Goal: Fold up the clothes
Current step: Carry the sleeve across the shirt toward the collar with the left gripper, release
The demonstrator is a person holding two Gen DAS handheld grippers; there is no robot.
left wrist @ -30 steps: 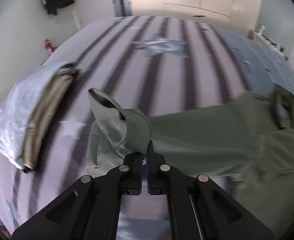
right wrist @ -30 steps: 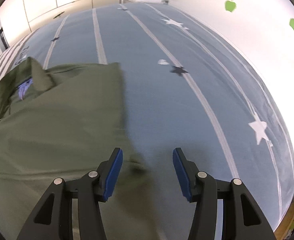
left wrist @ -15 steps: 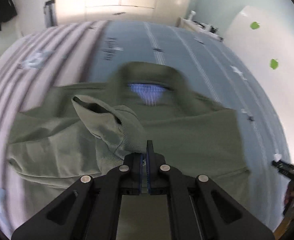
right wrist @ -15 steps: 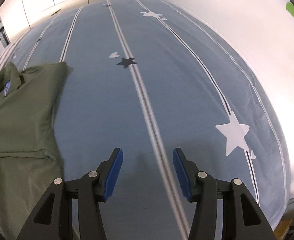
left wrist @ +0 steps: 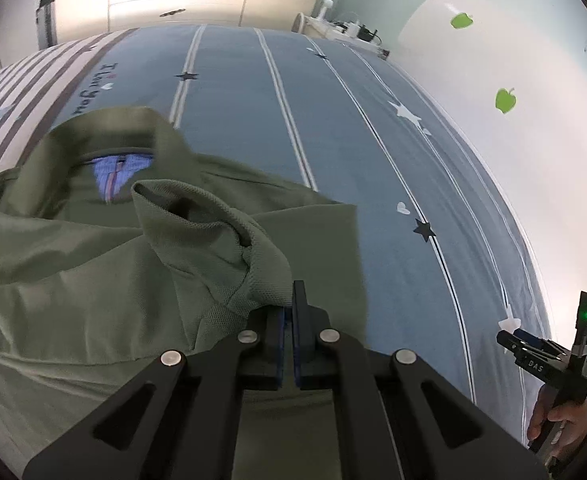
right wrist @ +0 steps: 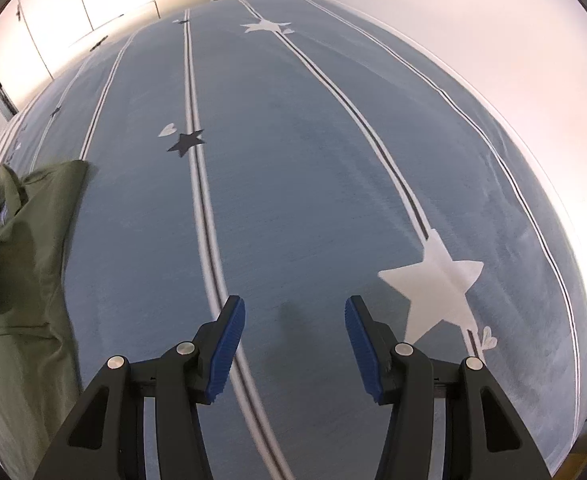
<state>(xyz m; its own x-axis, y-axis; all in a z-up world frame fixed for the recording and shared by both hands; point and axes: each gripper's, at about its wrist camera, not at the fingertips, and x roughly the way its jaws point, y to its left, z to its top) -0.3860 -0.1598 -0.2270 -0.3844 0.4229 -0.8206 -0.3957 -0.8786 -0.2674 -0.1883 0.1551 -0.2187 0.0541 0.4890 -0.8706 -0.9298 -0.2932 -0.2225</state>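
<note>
Shirt (left wrist: 93, 280), olive, flat on the bed (left wrist: 353, 168); left gripper (left wrist: 288, 312) clamped on its sleeve (left wrist: 213, 236), carrying it across the body: the sleeve-fold step. Right gripper (right wrist: 295, 336) apart, empty. Next: lay the sleeve flat, release

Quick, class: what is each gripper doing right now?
Left gripper: shut on the green shirt, a sleeve pinched.
Right gripper: open, holding nothing, above the bedspread.

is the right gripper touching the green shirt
Apart. In the right wrist view the right gripper hangs open over bare blue bedsheet, with a strip of sheet between it and the green shirt at the left.
</note>
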